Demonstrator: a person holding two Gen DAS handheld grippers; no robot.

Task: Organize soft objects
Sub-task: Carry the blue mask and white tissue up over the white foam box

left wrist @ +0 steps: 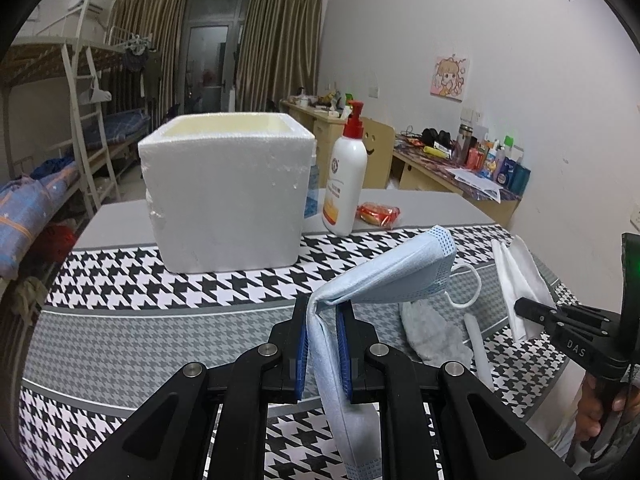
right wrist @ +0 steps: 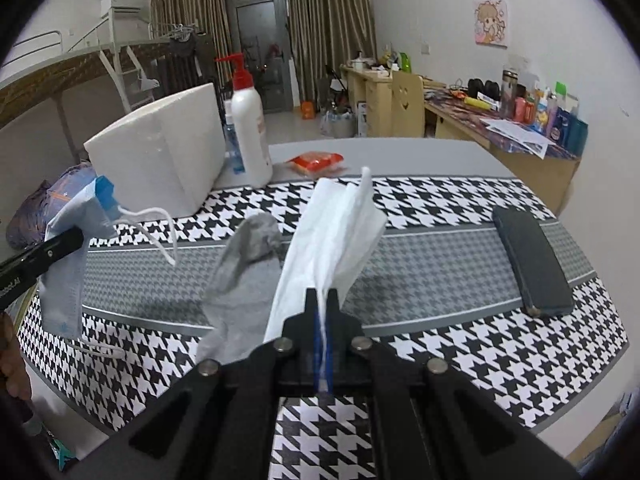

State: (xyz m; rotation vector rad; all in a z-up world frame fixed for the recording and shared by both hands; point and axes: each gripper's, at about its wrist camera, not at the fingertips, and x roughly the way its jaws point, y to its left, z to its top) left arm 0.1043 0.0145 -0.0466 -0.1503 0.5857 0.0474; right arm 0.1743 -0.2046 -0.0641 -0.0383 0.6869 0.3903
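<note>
1. Our left gripper [left wrist: 323, 312] has its fingers clamped on the blue face mask [left wrist: 396, 268], which hangs clear of the desk [left wrist: 120, 332].
2. Our right gripper [right wrist: 323, 300] has its fingers pinched together on the white tissue [right wrist: 336, 232].
3. Between both lies the grey sock [right wrist: 244, 276].
4. Beyond the left fingers stands the foam box [left wrist: 224, 192]; we cannot see its contents.
</note>
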